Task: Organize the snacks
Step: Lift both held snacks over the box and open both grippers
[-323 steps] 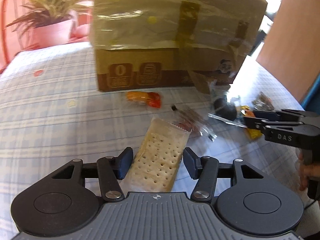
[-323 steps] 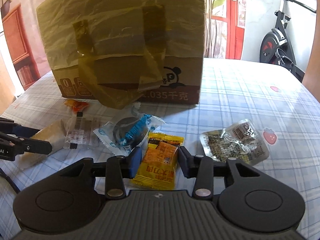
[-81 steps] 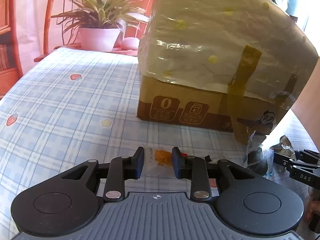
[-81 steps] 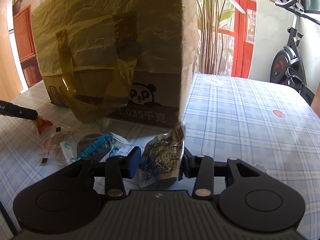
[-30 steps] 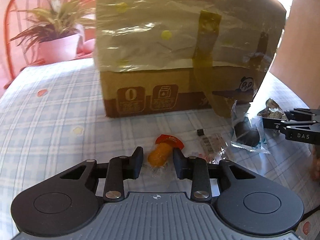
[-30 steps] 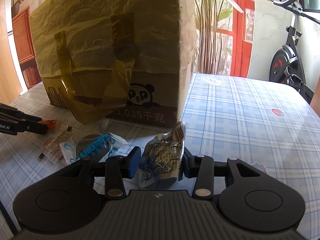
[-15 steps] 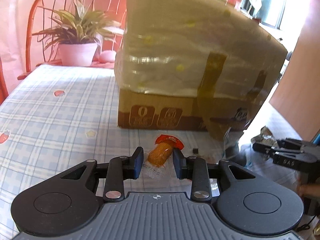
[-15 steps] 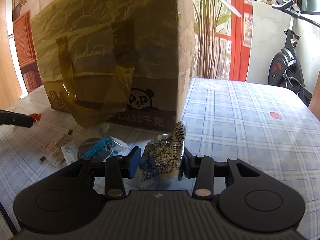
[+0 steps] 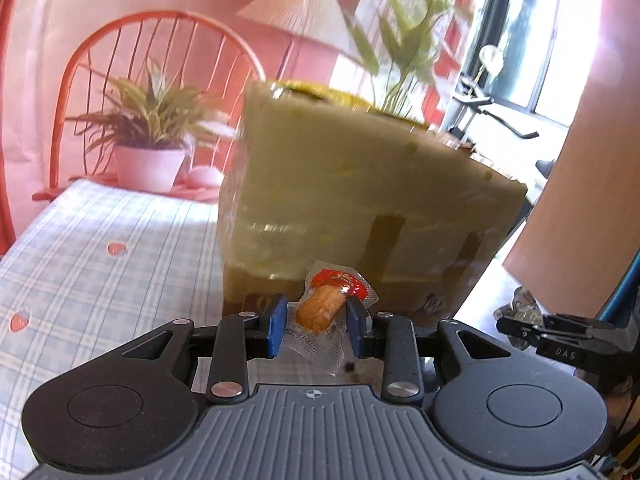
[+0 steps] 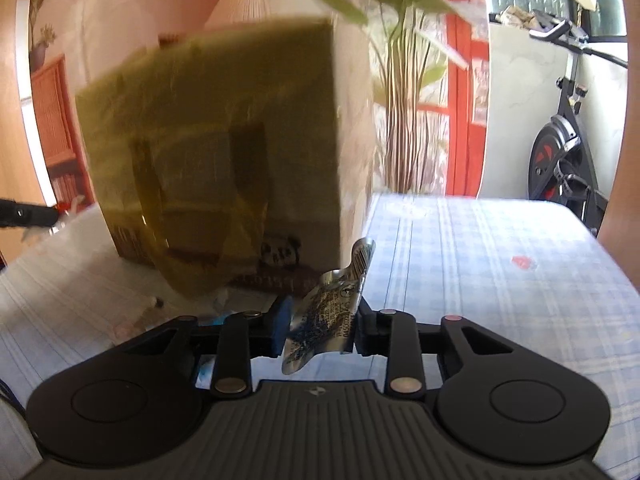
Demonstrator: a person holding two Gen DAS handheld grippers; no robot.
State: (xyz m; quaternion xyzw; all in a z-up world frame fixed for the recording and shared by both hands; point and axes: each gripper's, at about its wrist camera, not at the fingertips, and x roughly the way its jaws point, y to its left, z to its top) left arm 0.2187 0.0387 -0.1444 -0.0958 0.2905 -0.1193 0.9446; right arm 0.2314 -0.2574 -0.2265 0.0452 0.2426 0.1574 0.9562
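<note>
My left gripper [image 9: 316, 320] is shut on a clear-wrapped orange sausage snack [image 9: 322, 308] with a red label, held in the air in front of the tall cardboard box [image 9: 360, 204]. My right gripper [image 10: 320, 320] is shut on a crinkled silver foil snack packet [image 10: 328, 308], also lifted, facing the box [image 10: 224, 152] with its panda print. The right gripper shows at the right of the left wrist view [image 9: 560, 336]; the left gripper's tip shows at the left of the right wrist view [image 10: 28, 214]. Other snacks on the table [image 10: 480, 272] are mostly hidden under my right gripper.
The checked tablecloth [image 9: 100, 248] runs to the far edge. A potted plant [image 9: 148, 152] and an orange chair back [image 9: 160, 60] stand behind the table on the left. An exercise bike [image 10: 560, 152] stands at the back right.
Both grippers have risen with their snacks; the box now looks lower and its top edge shows. The views are blurred from the motion.
</note>
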